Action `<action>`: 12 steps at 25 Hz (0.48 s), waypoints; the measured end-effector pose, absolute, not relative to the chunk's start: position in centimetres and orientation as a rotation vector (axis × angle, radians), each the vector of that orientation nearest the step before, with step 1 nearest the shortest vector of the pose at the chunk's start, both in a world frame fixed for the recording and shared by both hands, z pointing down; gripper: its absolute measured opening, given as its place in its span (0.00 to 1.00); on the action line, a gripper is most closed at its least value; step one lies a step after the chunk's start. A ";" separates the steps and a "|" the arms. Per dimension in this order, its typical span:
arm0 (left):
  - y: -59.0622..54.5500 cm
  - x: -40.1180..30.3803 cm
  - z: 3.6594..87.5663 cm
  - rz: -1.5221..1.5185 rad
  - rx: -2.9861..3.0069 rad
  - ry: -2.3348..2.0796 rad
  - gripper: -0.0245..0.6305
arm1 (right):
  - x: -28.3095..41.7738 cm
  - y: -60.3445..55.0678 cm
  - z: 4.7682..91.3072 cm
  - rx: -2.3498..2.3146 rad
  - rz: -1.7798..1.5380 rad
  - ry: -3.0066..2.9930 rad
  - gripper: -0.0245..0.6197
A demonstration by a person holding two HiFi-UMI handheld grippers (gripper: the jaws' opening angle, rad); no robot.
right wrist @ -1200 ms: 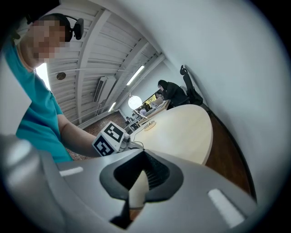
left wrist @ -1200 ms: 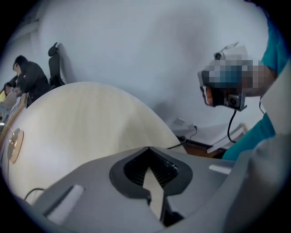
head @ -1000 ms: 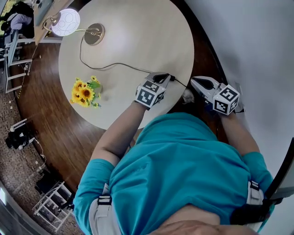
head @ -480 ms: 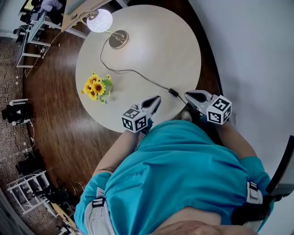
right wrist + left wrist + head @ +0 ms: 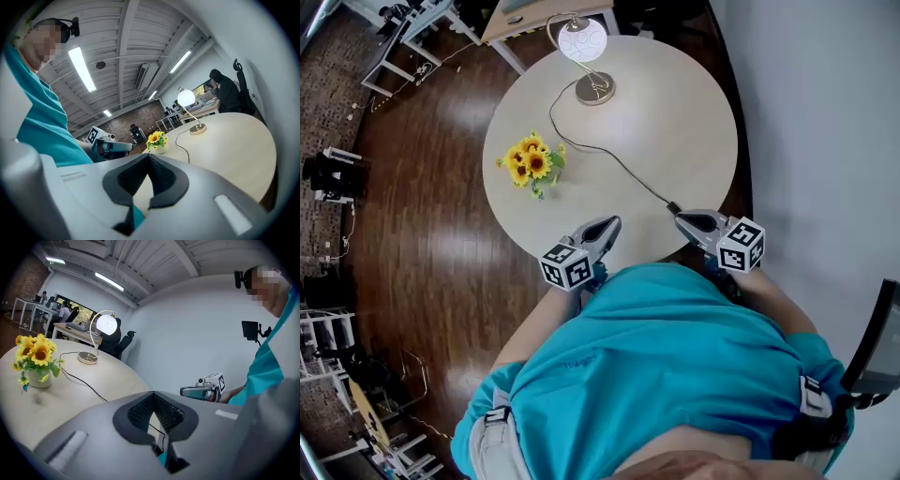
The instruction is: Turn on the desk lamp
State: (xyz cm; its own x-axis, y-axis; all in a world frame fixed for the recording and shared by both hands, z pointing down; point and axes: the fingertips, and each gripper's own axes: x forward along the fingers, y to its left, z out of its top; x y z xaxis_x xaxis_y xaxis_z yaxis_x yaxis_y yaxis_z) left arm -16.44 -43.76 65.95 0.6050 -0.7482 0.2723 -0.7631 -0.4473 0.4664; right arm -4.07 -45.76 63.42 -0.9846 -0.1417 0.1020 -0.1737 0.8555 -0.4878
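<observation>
Glowing white, the desk lamp [image 5: 584, 42] is seen at the 12 o'clock edge of the round table [image 5: 684, 112], with its brass base set on the tabletop. A black cord [image 5: 614, 155] is laid from the base toward 5 o'clock, reaching just beside the right gripper [image 5: 682, 220]. A vase of sunflowers [image 5: 531, 161] is placed near 9 o'clock. The left gripper [image 5: 611, 222] is held at the 6 o'clock edge. Both pairs of jaws are pressed together, and nothing is pinched between them.

desk lamp [image 5: 584, 56] far on table [image 5: 684, 112] | flowers [image 5: 531, 161] left of cord [image 5: 630, 173] | cord seemingly ends by right claw [image 5: 680, 218]
</observation>
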 end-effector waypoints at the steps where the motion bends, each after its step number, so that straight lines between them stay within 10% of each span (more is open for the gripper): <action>1: -42.8 -17.6 65.4 0.005 2.283 -1.200 0.08 | -5.1 -44.8 63.0 0.239 0.771 -2.962 0.04; 12: -29.7 -28.5 61.9 -0.070 2.515 -1.072 0.08 | -15.9 -31.6 60.8 0.386 0.774 -2.955 0.04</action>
